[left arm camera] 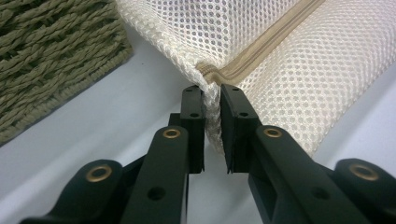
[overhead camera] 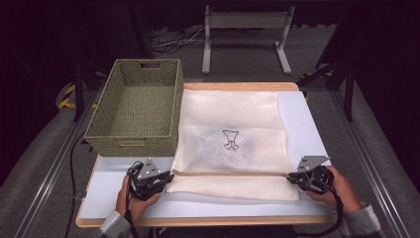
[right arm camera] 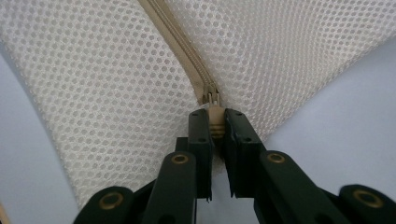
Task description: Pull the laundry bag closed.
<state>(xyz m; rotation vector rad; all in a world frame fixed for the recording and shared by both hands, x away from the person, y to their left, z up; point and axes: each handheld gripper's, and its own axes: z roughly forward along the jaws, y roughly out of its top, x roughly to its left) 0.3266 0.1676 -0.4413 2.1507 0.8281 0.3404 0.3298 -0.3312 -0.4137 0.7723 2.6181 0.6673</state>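
Pinching the zipper pull (right arm camera: 214, 116) between the two black jaws of my right gripper (right arm camera: 215, 122), I have them nearly together with the small beige tab caught between the pads, at the right end of the zipper (overhead camera: 230, 173) that runs across the cream mesh laundry bag (overhead camera: 229, 136). My left gripper (left arm camera: 212, 100) sits at the other end of that zipper, its jaws a little apart, with the corner of the mesh standing between them; from the left gripper view the pads look close on the fabric, yet a narrow gap shows on each side, so they seem not to press on it. The bag lies flat on the white table (overhead camera: 304, 116), its near strip folded just below the zipper line, a small dark motif (overhead camera: 230, 139) printed at its middle. Left of the bag, on the far left part of the table and just beside the mesh, stands a green woven basket (overhead camera: 134, 106).
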